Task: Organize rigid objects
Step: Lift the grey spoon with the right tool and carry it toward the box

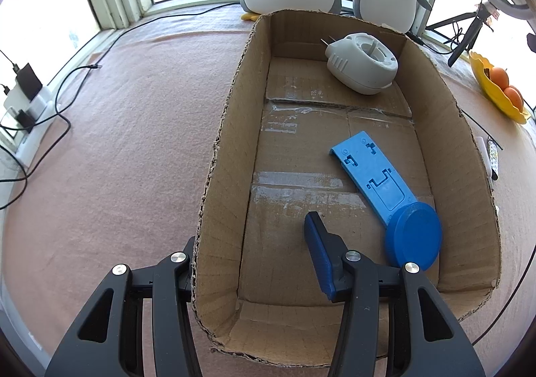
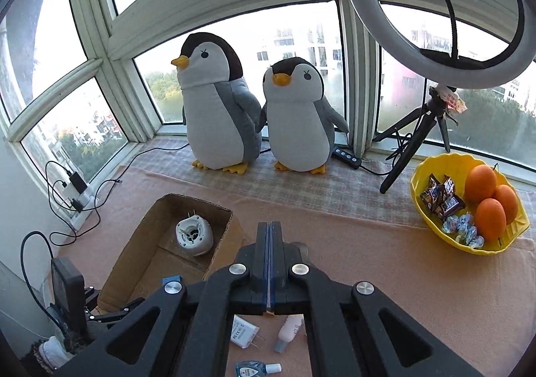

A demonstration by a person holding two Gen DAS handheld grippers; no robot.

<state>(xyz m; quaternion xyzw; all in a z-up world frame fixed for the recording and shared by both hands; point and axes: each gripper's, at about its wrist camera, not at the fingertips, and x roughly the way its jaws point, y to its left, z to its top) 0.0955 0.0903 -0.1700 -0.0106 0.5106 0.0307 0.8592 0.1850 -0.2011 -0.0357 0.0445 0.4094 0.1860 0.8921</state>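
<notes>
Your left fingers [image 1: 318, 256] straddle the near left wall of the box [image 1: 227, 129], one pad inside and the other hidden behind the cardboard outside, so they look to be pinching the wall, most likely to steady the box while things go in; your right fingers [image 2: 269, 263] are pressed flat together with nothing between them, so that hand carries nothing. Already in the box are the blue bracket [image 1: 372, 172], lying flat toward the right wall with the blue disc [image 1: 412, 236] overlapping its near end, and the white adapter [image 1: 363, 64] tipped on its side in the far right corner. Under your right gripper [image 2: 269, 263], still on the cloth [image 2: 368, 243], lie a white charger [image 2: 244, 331], a pale tube [image 2: 288, 333] and a small blue bottle [image 2: 256, 368], each apart from the others. These look like the next to be boxed, and your empty right hand is placed to take one. Farther out, the yellow bowl [image 2: 422, 189] of oranges and sweets sits to the right, well apart from the box, and two plush penguins [image 2: 217, 109] stand at the window beside a ring light [image 2: 361, 8] on its tripod. None of these seems part of the sorting.
</notes>
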